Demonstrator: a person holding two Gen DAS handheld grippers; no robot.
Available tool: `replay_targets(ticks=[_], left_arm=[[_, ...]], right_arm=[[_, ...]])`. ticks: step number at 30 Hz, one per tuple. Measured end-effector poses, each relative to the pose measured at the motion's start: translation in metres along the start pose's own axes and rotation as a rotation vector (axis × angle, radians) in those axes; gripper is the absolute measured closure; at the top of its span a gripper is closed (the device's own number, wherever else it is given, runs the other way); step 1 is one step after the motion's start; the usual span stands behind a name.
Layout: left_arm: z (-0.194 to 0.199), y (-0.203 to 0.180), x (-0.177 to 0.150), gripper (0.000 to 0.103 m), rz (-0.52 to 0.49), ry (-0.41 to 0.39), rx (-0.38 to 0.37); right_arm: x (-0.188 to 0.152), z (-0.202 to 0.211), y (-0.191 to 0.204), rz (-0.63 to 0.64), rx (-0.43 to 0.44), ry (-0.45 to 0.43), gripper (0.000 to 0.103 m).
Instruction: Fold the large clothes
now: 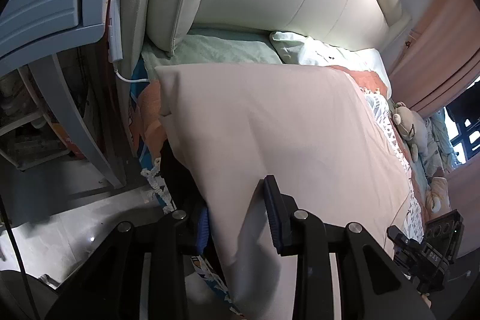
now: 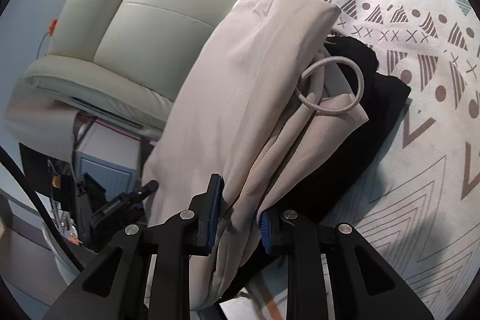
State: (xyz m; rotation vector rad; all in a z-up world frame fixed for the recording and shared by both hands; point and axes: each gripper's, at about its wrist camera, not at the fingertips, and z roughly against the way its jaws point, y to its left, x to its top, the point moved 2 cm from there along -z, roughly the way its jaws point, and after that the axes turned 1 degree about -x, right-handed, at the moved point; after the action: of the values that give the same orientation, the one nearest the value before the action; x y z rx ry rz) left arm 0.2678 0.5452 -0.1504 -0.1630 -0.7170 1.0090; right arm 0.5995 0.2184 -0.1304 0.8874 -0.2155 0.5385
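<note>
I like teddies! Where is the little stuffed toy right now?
In the left wrist view, the stuffed toy lies at the right edge of the bed, beside the patterned blanket and near the pink curtain.

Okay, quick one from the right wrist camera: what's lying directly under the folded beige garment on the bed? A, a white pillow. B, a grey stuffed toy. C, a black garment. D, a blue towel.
C: in the right wrist view a black garment sticks out from beneath the beige garment, on the patterned bedspread.

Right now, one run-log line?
left gripper: shut on beige garment | right gripper: shut on beige garment | black garment: underneath, on bedspread
</note>
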Motion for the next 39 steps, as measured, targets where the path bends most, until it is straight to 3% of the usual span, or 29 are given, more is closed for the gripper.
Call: replay_targets(ticks=[1, 4, 5, 6, 15, 24, 25, 27, 33, 34, 35, 36, 39], left_arm=[[0.001, -0.002, -0.006, 0.069, -0.006, -0.002, 0.008], [0.002, -0.008, -0.02, 0.067, -0.025, 0.0, 0.03], [0.003, -0.01, -0.026, 0.066, -0.029, -0.001, 0.041], [0.004, -0.012, -0.032, 0.066, -0.034, -0.004, 0.05], [0.018, -0.021, -0.084, 0.063, -0.042, 0.016, 0.028], [0.044, -0.044, -0.116, 0.063, -0.083, 0.02, 0.014], [0.049, -0.046, -0.118, 0.064, -0.087, 0.017, 0.02], [0.058, -0.053, -0.121, 0.064, -0.1, 0.007, 0.031], [0.089, -0.078, -0.134, 0.062, -0.159, -0.041, 0.025], [0.093, -0.082, -0.136, 0.058, -0.169, -0.048, 0.022], [0.098, -0.087, -0.138, 0.035, -0.179, -0.058, 0.014], [0.102, -0.091, -0.14, 0.004, -0.189, -0.07, 0.003], [0.118, -0.105, -0.147, 0.0, -0.227, -0.118, -0.015]], right_arm=[[0.0, -0.001, -0.005, -0.011, -0.016, 0.005, 0.08], [0.0, 0.003, -0.017, -0.02, -0.112, -0.017, 0.061], [-0.001, 0.006, -0.019, -0.012, -0.167, -0.034, 0.046], [-0.002, 0.01, -0.022, -0.004, -0.221, -0.053, 0.039], [-0.017, 0.051, -0.019, 0.054, -0.331, -0.082, 0.039], [-0.048, 0.117, 0.016, 0.167, -0.408, -0.109, 0.038], [-0.052, 0.125, 0.018, 0.181, -0.419, -0.118, 0.036], [-0.06, 0.142, 0.026, 0.205, -0.432, -0.14, 0.018], [-0.091, 0.193, 0.04, 0.292, -0.516, -0.215, 0.014], [-0.096, 0.202, 0.04, 0.297, -0.525, -0.227, 0.012], [-0.101, 0.208, 0.041, 0.299, -0.53, -0.237, 0.007], [-0.105, 0.216, 0.042, 0.301, -0.535, -0.25, 0.001], [-0.12, 0.239, 0.044, 0.311, -0.547, -0.29, 0.0]])
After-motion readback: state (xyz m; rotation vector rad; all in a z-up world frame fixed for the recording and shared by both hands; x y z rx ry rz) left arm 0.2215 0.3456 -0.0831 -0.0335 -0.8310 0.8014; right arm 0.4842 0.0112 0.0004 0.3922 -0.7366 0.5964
